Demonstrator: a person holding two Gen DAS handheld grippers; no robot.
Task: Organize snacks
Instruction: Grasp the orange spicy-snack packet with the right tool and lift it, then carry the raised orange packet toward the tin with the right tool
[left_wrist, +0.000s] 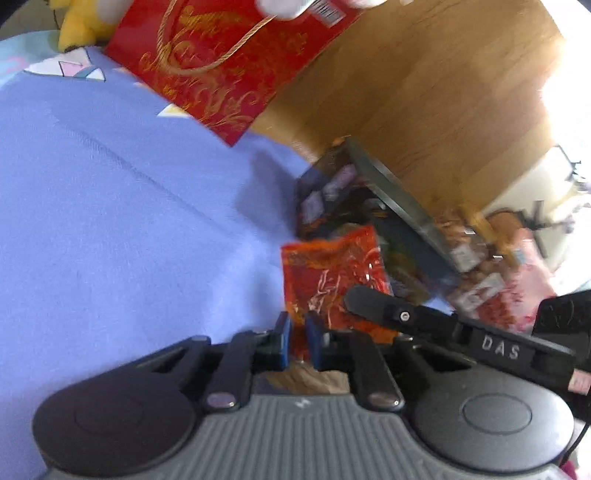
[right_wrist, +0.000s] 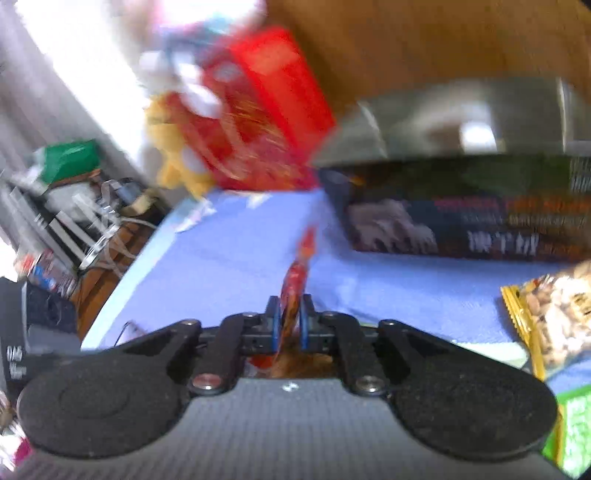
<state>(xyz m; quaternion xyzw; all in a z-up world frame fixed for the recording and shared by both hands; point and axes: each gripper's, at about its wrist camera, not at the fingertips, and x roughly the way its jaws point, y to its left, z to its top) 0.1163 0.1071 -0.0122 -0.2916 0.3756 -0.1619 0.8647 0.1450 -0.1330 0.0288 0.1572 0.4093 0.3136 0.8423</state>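
While both of your tools pinch the same red snack packet (left_wrist: 332, 273), the sorting looks barely begun. Your left tool (left_wrist: 298, 341) has its blue pads nearly shut on the packet's near edge; your right tool (right_wrist: 289, 325) is likewise closed on it, seen edge-on as a thin crinkly foil strip. The packet hangs just above the lavender cloth (left_wrist: 110, 206), near the dark printed box (right_wrist: 461, 218), which lies to the right with its glossy lid raised. Other packets still lie loose: a gold-edged nut bag (right_wrist: 550, 317) and a green one (right_wrist: 572, 424) at the right. A stiff red gift bag (left_wrist: 229, 62) with gold cord handles stands far off beside a yellow plush toy (left_wrist: 77, 26).
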